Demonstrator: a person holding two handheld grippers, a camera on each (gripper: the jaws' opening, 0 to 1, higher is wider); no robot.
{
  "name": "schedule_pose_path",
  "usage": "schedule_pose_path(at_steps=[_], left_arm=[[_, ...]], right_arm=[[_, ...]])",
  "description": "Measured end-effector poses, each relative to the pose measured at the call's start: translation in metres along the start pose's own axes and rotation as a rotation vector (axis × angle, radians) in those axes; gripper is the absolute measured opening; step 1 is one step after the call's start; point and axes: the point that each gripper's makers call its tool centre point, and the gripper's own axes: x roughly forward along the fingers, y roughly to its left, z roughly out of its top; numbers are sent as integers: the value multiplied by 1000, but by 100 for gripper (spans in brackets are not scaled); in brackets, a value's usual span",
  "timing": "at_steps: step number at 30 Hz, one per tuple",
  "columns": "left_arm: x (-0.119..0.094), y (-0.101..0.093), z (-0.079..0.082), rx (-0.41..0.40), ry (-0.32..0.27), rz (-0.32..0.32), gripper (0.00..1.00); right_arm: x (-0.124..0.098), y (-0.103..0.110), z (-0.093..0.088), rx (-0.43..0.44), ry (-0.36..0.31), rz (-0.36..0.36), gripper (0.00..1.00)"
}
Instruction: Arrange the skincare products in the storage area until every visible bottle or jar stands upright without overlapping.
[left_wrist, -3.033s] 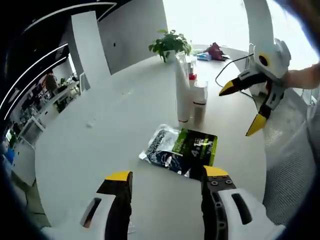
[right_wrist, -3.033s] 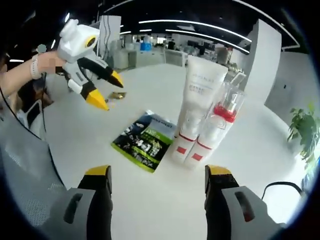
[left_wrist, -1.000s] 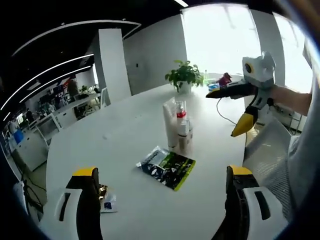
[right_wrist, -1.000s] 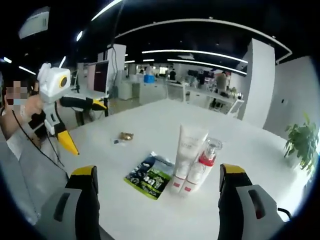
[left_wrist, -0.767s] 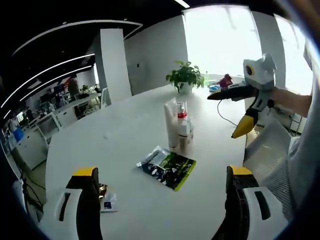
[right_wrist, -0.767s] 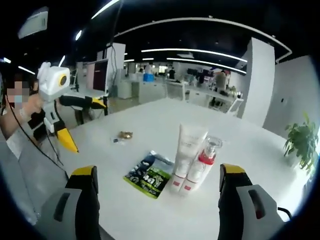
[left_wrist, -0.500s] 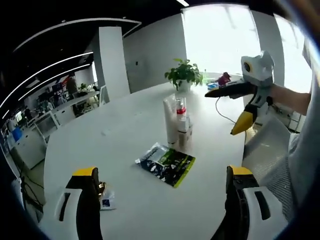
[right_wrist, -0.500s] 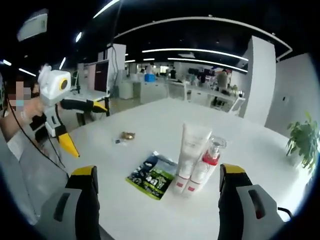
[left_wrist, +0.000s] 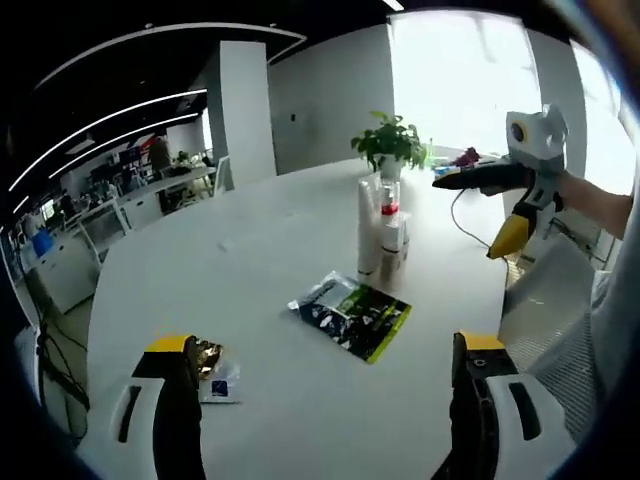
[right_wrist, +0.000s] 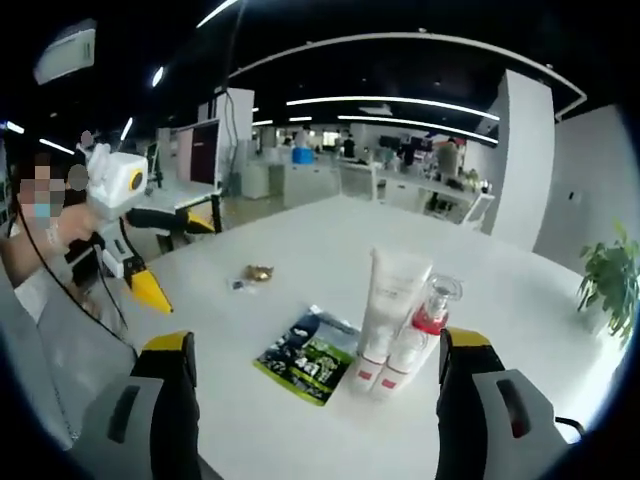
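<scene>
A white tube (left_wrist: 368, 228) and a clear pump bottle with a red collar (left_wrist: 391, 213) stand upright side by side near the middle of the round white table (left_wrist: 200, 270). A green and black sachet (left_wrist: 352, 316) lies flat in front of them. In the right gripper view the tube (right_wrist: 391, 300), the pump bottle (right_wrist: 428, 316) and the sachet (right_wrist: 305, 360) sit between my jaws' lines. My left gripper (left_wrist: 325, 342) is open and empty, held back from the products. My right gripper (right_wrist: 318, 340) is open and empty too. Each gripper appears in the other's view, the right gripper (left_wrist: 470, 215) and the left gripper (right_wrist: 185, 260), jaws apart.
A gold wrapper (left_wrist: 207, 354) and a small packet (left_wrist: 219, 385) lie near the table's front left. A potted plant (left_wrist: 393, 142) and a black cable (left_wrist: 452, 215) sit at the far side. A mesh chair back (left_wrist: 545, 310) stands at the right. Office desks stretch behind.
Both views have shifted a little with the hands. The tube, bottle and sachet stay where they were. Both grippers remain open, well back from the products.
</scene>
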Motion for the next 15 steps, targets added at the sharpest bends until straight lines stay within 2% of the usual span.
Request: schedule_pose_path(at_steps=[2,8,11,15], left_arm=[[0,3,-1,2,6,11,99],[4,29,-12,-9,21,40,98],[9,44,-23,0,51,59,96],[15,55,-31,-17,62,58,97]], right_arm=[[2,0,-3,2,9,0,100],[6,-3,-10,-10,37,-12,100],[7,-4,-13,-15,48,-11,100],[10,-1,-20,-28,78,5,100]])
